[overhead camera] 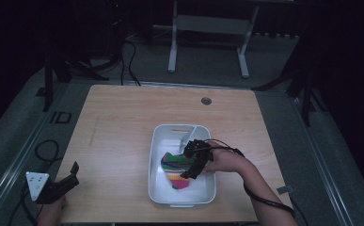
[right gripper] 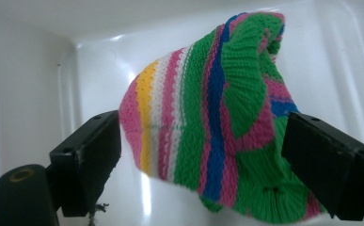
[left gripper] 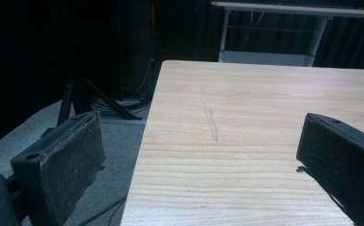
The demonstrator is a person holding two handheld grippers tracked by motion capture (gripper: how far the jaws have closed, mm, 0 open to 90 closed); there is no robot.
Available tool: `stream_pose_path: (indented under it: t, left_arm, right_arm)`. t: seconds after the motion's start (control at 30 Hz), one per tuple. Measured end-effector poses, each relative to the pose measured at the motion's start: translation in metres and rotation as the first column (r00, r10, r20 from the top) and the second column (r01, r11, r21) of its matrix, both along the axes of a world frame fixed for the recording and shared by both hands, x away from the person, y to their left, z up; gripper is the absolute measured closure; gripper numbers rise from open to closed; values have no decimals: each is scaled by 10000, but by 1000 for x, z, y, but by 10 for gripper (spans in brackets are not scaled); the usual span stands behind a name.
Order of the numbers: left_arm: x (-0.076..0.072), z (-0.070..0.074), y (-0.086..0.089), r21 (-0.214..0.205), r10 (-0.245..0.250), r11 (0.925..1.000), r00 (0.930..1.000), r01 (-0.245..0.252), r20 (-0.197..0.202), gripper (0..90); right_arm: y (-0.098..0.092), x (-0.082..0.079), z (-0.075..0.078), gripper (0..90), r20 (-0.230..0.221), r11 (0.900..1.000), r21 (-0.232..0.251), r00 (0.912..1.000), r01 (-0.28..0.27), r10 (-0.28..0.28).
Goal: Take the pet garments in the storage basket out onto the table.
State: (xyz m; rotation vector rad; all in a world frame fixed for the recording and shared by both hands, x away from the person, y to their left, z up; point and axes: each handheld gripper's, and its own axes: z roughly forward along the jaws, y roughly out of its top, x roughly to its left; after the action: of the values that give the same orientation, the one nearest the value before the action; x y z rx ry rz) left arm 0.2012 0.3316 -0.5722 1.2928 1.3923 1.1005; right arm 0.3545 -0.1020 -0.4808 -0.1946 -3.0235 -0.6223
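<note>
Reaching into the white bin (overhead camera: 157, 160) with my right gripper (overhead camera: 194, 160), I have its jaws spread wide on either side of the striped knitted cloth (right gripper: 217, 122), which lies bunched on the bin's floor; whether the pads touch it I cannot tell. The bin's walls rise close around the cloth. My left gripper (overhead camera: 59, 183) hangs over the table's (overhead camera: 123, 117) near left corner, well apart from the bin, jaws wide and holding nothing.

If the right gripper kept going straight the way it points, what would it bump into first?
Most likely the striped knitted cloth lying in the white tub; the right gripper has its open jaws on either side of it.
</note>
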Motion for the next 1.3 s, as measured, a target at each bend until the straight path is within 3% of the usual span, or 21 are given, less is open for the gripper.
stream_pose_path:
  t: [0.2,0.43,0.47,0.7,0.73,0.8,0.83,0.93,1.0,1.3]
  left_arm:
    - [0,0,0,6,-38,10000,10000,38,-10,19]
    - [0,0,0,26,-48,10000,10000,48,-8,19]
    - [0,0,0,-7,-43,10000,10000,43,14,19]
    - [0,0,0,-18,-35,10000,10000,35,13,19]
    - [0,0,0,-4,-21,10000,10000,21,-1,19]
    - [0,0,0,35,-28,10000,10000,28,-4,19]
    - [0,0,0,35,-29,10000,10000,29,-5,19]
    - [0,0,0,-58,-5,10000,10000,5,24,19]
    - [-1,0,0,-80,5,10000,10000,-5,33,19]
    - [-1,0,1,-86,-21,10000,10000,21,44,19]
  right_arm:
    - [18,-1,-12,120,162,9978,-650,9998,-125,136]
    - [27,-4,-19,140,350,9881,-1464,9980,-464,521]
    - [30,-5,-22,202,365,9799,-1898,9969,-616,698]
    - [36,-10,-27,354,689,9665,-2363,9904,-1004,1198]
    - [36,-12,-27,435,775,9636,-2465,9890,-1036,1261]
    - [36,-12,-28,478,761,9631,-2491,9893,-1019,1243]
    - [36,-13,-28,589,816,9644,-2466,9895,-956,1190]
    - [36,-14,-24,657,1039,9632,-2483,9857,-1033,1326]
    - [36,-15,-22,665,1083,9619,-2528,9849,-1039,1348]
    - [31,-13,10,676,1488,9768,-1892,9804,-1001,1293]
